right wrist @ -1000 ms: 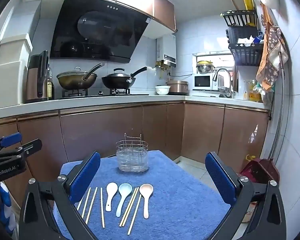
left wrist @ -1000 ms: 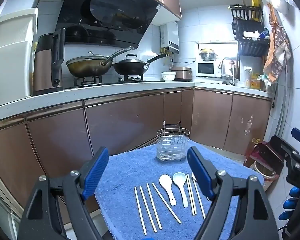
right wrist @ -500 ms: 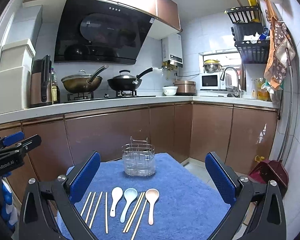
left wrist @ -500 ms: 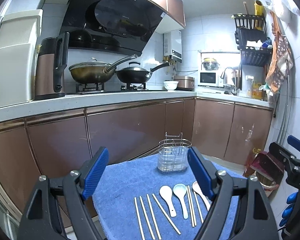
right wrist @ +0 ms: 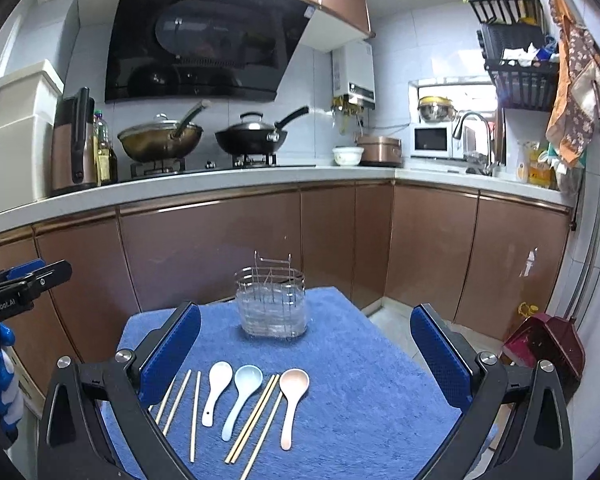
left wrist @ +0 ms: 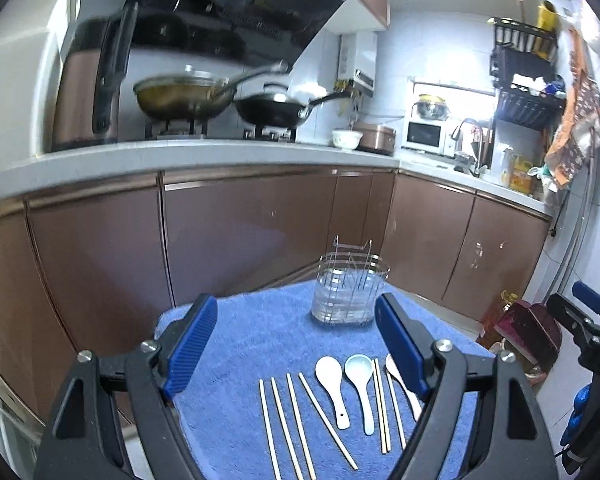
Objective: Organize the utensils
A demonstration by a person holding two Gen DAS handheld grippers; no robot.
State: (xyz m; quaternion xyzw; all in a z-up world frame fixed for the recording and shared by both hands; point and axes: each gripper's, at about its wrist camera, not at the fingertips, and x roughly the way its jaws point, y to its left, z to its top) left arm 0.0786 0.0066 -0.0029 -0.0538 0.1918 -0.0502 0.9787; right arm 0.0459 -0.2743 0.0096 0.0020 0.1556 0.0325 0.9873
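Note:
A small table covered by a blue towel (right wrist: 360, 380) holds a wire utensil holder with a clear liner (right wrist: 271, 307) at its far edge; it also shows in the left wrist view (left wrist: 350, 292). In front lie a white spoon (right wrist: 216, 392), a pale blue spoon (right wrist: 242, 396), a pink spoon (right wrist: 291, 400) and several wooden chopsticks (right wrist: 254, 416). In the left wrist view the white spoon (left wrist: 334, 388), blue spoon (left wrist: 362, 388) and chopsticks (left wrist: 296, 424) lie between the fingers. My left gripper (left wrist: 296, 348) and right gripper (right wrist: 306, 354) hover above the near edge, both open and empty.
Brown kitchen cabinets (right wrist: 220, 248) under a white counter stand close behind the table. A stove with two woks (right wrist: 204, 140) is on the counter. A red dustpan (right wrist: 544, 344) sits on the floor at right. The other gripper shows at each view's edge (left wrist: 588, 336) (right wrist: 16, 292).
Both grippers have tilted and shifted slightly, so the table and utensils sit a little differently in view. The left wrist view is blurred by motion. The utensils have not moved.

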